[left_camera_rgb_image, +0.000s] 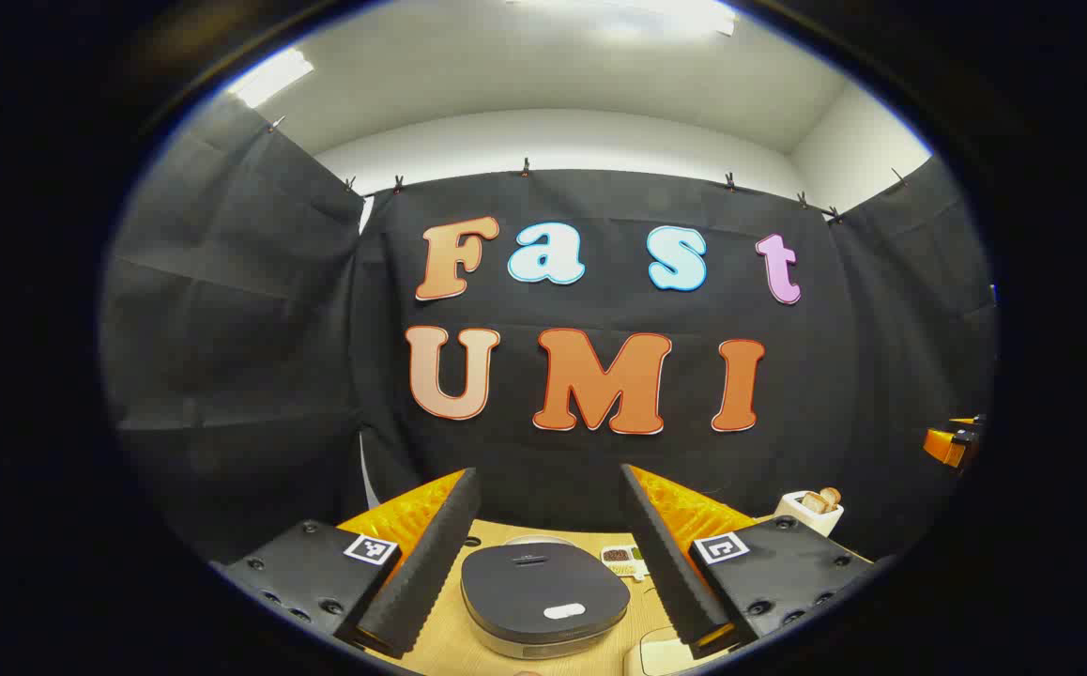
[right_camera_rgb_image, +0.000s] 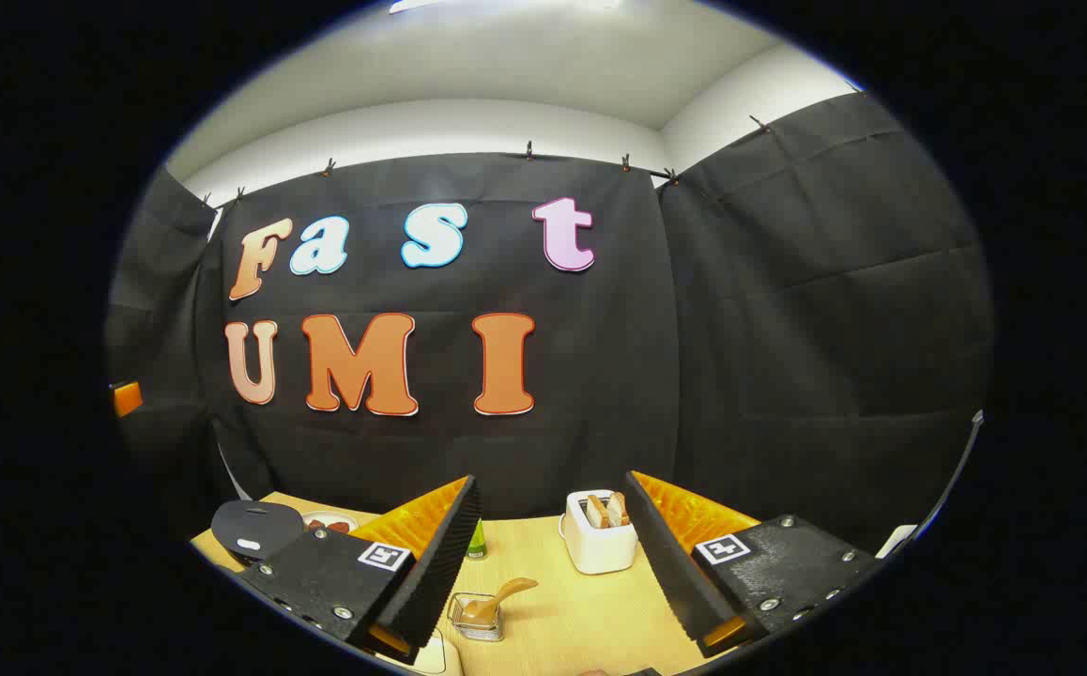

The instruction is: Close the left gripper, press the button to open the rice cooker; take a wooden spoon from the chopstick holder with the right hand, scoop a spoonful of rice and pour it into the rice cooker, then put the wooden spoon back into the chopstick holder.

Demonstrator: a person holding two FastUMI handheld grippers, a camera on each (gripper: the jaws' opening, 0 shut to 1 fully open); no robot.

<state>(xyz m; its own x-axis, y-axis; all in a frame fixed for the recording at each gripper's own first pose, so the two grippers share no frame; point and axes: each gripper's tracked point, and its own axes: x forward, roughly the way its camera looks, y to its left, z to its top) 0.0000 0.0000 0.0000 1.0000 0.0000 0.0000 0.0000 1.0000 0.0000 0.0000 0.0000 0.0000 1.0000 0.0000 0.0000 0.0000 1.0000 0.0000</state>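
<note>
**Both grippers held wide above the table, rice cooker lid down**

In the left gripper view, the left gripper (left_camera_rgb_image: 548,526) hangs above a light wooden table (left_camera_rgb_image: 440,648) with its two fingers spread wide and nothing between them. Framed in the gap below them sits the rice cooker (left_camera_rgb_image: 543,596), dark and rounded, its lid down, with a pale oval button (left_camera_rgb_image: 564,612) near the front edge of the lid. Just behind the cooker lies a small dish (left_camera_rgb_image: 623,557) with brownish contents, too small to identify. Farther to the right stands the white chopstick holder (left_camera_rgb_image: 809,512) with wooden handles showing at its top. At the far right edge of this view a part of the right gripper (left_camera_rgb_image: 952,441) shows.

In the right gripper view, the right gripper (right_camera_rgb_image: 553,526) is likewise spread wide and holds nothing. The white chopstick holder (right_camera_rgb_image: 602,543) stands between its fingers on the table (right_camera_rgb_image: 581,610), wooden utensils poking out of it. Nearer the camera, a small clear container (right_camera_rgb_image: 480,618) rests on the table with a wooden spoon (right_camera_rgb_image: 498,601) in it, the handle tilted up to the right. A green item (right_camera_rgb_image: 476,540) is partly hidden behind the left finger. The rice cooker (right_camera_rgb_image: 255,528) sits at the left, well apart from the holder.
</note>
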